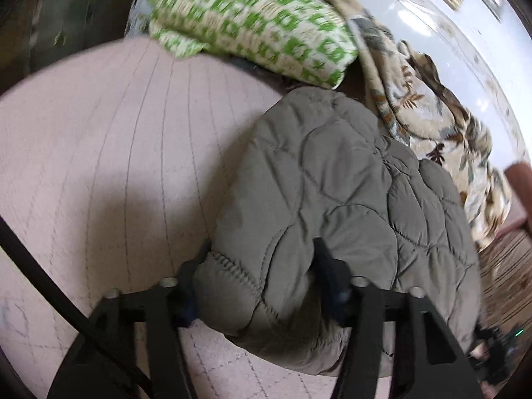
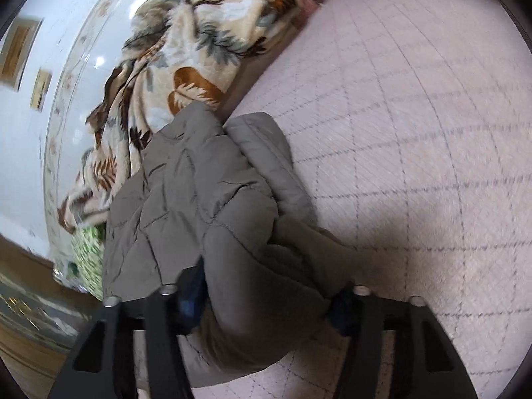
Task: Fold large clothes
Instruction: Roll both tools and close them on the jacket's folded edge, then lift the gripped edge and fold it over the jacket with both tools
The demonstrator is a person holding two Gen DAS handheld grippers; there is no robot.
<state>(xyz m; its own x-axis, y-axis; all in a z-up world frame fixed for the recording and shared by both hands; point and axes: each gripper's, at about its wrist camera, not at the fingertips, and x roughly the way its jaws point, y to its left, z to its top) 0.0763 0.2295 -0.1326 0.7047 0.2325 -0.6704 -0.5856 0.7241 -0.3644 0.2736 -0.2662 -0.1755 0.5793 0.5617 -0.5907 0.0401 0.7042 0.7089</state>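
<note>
A grey-green quilted jacket [image 1: 332,173] lies bunched on a pink quilted bed cover [image 1: 99,133]. My left gripper [image 1: 262,266] is shut on a thick padded fold at the jacket's near edge, and the padding bulges between the two black fingers [image 1: 324,256]. In the right wrist view the same jacket [image 2: 199,199] runs away from me along the pink cover [image 2: 415,133]. My right gripper [image 2: 266,289] is shut on another puffy fold at its near end. The fingertips on both grippers are partly sunk into the fabric.
A green-and-white patterned cushion [image 1: 252,23] lies beyond the jacket. A cream floral blanket [image 1: 432,126] [image 2: 199,33] is heaped along the white wall [image 1: 432,16]. Striped flooring [image 1: 505,266] shows past the bed's edge. A black cable [image 1: 50,282] crosses the left view.
</note>
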